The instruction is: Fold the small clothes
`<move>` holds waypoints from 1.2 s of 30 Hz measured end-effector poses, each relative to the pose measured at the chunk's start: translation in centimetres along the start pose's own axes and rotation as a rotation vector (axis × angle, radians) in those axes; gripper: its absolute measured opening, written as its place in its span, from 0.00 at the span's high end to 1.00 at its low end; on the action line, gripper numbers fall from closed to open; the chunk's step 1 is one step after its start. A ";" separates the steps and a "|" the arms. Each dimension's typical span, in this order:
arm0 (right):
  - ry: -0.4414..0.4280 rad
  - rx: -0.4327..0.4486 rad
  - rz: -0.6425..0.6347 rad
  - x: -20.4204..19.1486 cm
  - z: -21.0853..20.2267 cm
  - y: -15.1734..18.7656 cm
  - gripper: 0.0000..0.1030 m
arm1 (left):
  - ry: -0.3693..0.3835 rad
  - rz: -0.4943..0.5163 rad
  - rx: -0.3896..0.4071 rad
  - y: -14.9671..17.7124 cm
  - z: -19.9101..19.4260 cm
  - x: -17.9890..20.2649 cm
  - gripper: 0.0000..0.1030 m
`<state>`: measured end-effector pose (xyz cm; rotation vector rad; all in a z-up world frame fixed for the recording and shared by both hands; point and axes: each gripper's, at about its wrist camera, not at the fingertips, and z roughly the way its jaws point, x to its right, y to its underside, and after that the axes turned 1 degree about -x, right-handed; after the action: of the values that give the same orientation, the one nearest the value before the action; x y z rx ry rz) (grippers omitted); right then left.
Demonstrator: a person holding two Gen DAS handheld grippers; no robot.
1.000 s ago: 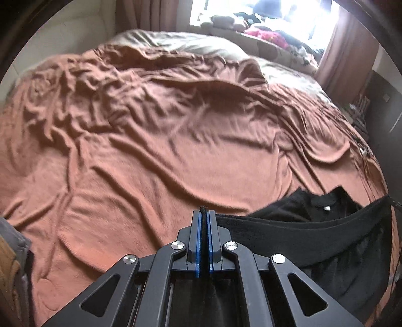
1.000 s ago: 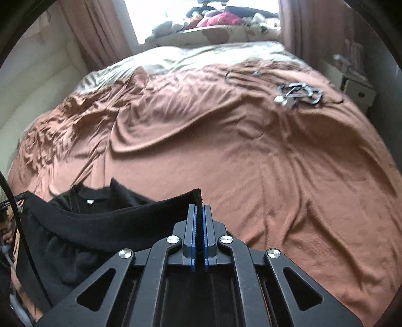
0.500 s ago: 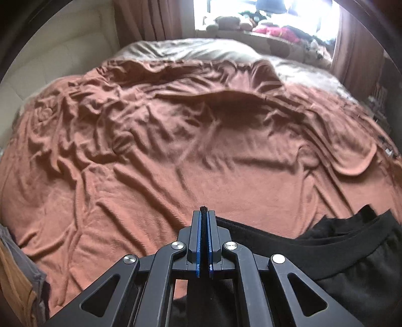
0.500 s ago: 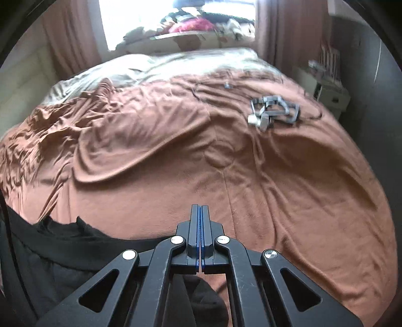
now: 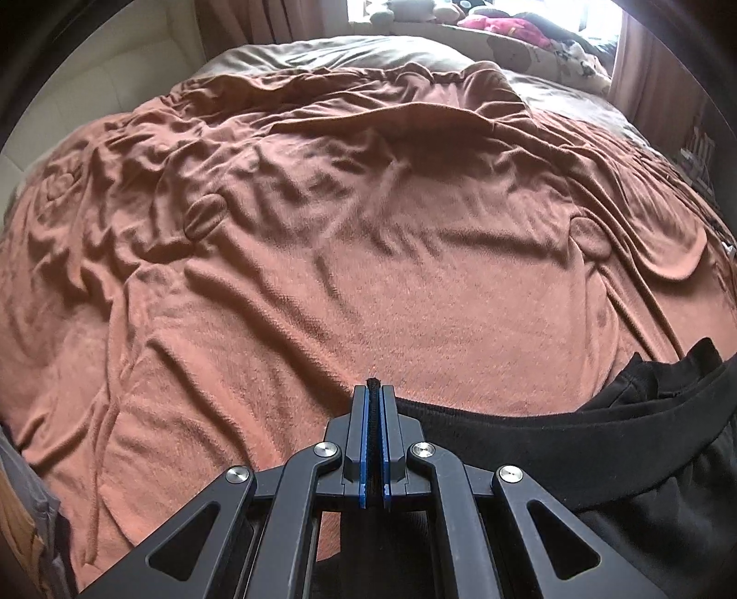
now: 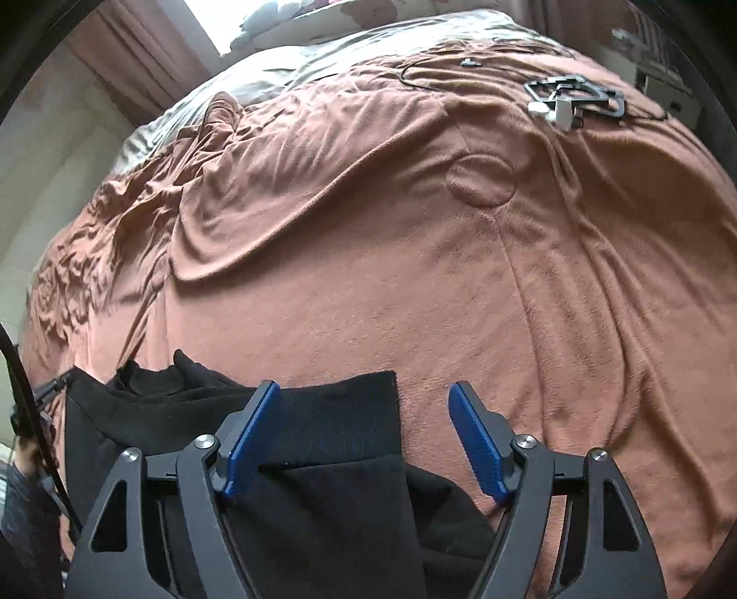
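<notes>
A black garment (image 5: 622, 460) lies on a rust-brown blanket (image 5: 345, 230) on a bed. My left gripper (image 5: 374, 391) is shut on the garment's hem edge, and a black band stretches from it to the right. In the right wrist view the garment (image 6: 322, 428) lies flat beneath my right gripper (image 6: 364, 405), which is open. Its corner sits between the blue pads (image 6: 251, 433), close to the left pad. The blanket (image 6: 460, 276) spreads beyond it.
A grey metal frame with a white part and cable (image 6: 571, 99) lies on the far right of the bed. Pillows and soft toys (image 5: 506, 32) line the window at the head. A curtain (image 6: 138, 50) hangs at the left. A nightstand (image 6: 663, 83) stands at right.
My right gripper has opened and let the garment's corner drop onto the blanket. Both grippers have lowered and moved forward over the bed; the left stays shut on the hem.
</notes>
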<state>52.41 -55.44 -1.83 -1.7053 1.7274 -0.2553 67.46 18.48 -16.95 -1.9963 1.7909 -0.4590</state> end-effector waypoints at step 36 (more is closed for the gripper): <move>0.186 0.087 0.022 -0.4 3.5 -3.0 0.93 | -0.154 0.036 -0.007 -2.3 3.6 2.3 0.96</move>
<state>56.89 -54.33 -2.59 -1.6418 1.8386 -0.4853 71.48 16.68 -18.96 -1.9442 1.7333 -0.2805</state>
